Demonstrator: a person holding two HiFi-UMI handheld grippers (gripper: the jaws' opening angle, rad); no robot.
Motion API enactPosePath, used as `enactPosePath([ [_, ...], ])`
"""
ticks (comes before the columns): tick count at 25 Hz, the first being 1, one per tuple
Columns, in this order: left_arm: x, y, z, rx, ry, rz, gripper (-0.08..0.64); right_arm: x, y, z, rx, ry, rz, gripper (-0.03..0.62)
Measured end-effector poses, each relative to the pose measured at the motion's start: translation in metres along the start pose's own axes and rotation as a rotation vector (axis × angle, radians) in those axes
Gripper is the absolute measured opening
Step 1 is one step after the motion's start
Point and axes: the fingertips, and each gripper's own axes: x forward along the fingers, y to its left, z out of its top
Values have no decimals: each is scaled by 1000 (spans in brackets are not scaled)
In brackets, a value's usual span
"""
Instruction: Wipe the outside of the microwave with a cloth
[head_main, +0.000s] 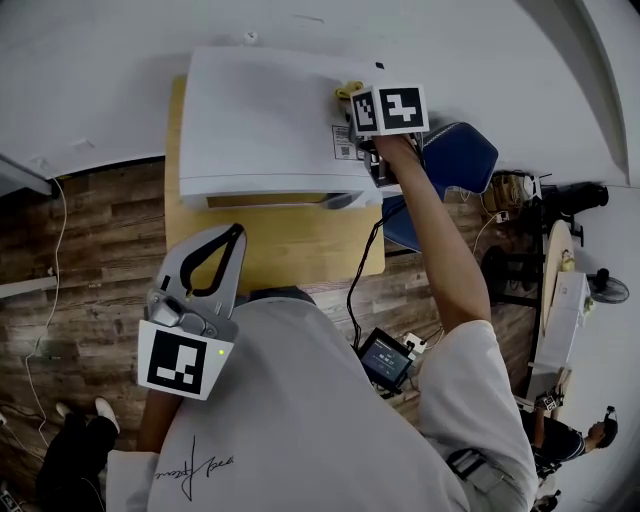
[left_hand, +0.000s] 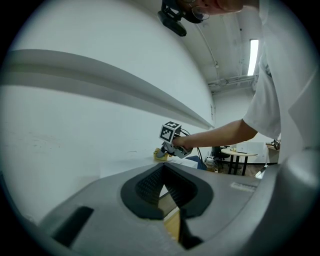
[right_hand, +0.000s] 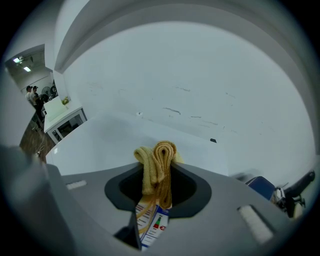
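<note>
yellow cloth in right gripper on microwave

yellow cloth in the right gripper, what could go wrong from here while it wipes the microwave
1. The yellow cloth is pinched in the right gripper as a narrow bunch, so the hard jaw tips may scrape the microwave instead of fabric.
2. The cloth is right by the printed label; rubbing could lift an edge.
3. The left gripper hangs away, shut and empty, so nothing steadies the microwave if pushed.
</note>
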Motion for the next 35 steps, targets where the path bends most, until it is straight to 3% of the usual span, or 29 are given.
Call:
enactPosePath([
  [35, -54, 42, -6, -40, -19, 174, -8, 26, 164, 67, -150, -51, 247, 118],
])
